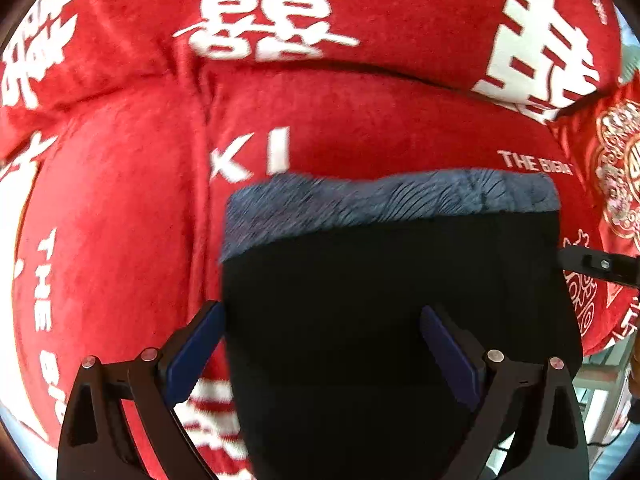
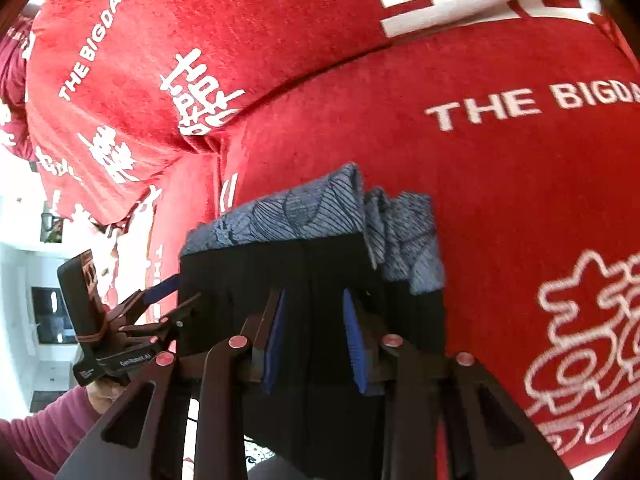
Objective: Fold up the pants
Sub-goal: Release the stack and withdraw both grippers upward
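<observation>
1. Right now your left gripper (image 1: pixel 320 360) stands wide, its two blue pads (image 1: pixel 196 354) well apart, with nothing pinched between them.
2. Below that gripper lie the pants (image 1: pixel 380 300), a folded black bundle with a blue-grey patterned band (image 1: pixel 392 200) along its far edge.
3. One left pad sits just at the near left edge of the bundle; the other hangs over the black cloth. Whether either touches the fabric cannot be told.
4. Your right gripper (image 2: pixel 314 340) is narrow, and black cloth of the pants fills the gap between its blue pads (image 2: pixel 356 344); the pads appear to press on it, so it holds the pants at their near edge.
5. Seen from the right wrist, the patterned band (image 2: pixel 296 212) lies beyond the fingers, with a second patterned layer (image 2: pixel 412 240) showing at the bundle's right side.
6. The pants rest on a red sofa cover (image 1: pixel 120 220) printed with white characters, near the seam between two seat cushions.
7. Your left gripper (image 2: pixel 160 304) shows at the bundle's left edge in the right wrist view, with a pink sleeve (image 2: pixel 44 428) behind it.
</observation>
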A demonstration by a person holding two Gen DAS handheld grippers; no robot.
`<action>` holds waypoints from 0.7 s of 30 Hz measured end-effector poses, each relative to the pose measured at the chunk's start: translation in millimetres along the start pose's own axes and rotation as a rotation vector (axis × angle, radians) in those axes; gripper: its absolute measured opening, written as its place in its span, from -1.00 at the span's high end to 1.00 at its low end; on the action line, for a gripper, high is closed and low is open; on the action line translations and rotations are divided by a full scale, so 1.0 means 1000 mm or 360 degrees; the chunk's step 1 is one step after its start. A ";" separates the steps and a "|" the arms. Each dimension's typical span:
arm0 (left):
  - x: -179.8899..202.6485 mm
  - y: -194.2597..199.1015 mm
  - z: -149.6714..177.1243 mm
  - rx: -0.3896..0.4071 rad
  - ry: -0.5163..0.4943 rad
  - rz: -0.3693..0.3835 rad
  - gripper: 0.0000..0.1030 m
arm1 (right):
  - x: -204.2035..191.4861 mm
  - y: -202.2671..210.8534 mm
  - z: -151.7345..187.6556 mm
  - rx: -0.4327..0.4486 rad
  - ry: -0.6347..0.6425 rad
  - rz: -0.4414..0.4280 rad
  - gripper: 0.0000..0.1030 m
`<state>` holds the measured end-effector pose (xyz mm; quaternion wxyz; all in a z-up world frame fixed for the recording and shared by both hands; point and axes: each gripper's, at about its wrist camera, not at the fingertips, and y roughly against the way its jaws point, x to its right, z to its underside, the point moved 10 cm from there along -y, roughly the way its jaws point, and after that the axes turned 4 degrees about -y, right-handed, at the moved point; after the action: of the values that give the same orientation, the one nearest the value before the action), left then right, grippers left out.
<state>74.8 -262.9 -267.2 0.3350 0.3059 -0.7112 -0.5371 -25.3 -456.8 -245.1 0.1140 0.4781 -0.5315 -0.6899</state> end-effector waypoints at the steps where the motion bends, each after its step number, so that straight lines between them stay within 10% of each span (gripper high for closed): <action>1: -0.003 0.003 0.005 -0.0015 0.0019 -0.0020 -0.91 | 0.004 0.006 0.005 0.0003 -0.0024 0.0028 0.22; 3: -0.008 0.011 0.017 -0.0037 0.0036 -0.0064 -0.91 | 0.012 0.015 0.013 0.0005 -0.0071 0.0085 -0.22; 21: 0.040 0.100 0.071 -0.0067 -0.0127 -0.0184 -0.91 | -0.009 0.069 0.102 0.0119 0.0018 0.0601 -0.69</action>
<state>-12.7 -231.5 -179.0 0.2812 0.3176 -0.6937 -0.5821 -124.9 -415.5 -184.2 0.2267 0.3776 -0.6363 -0.6333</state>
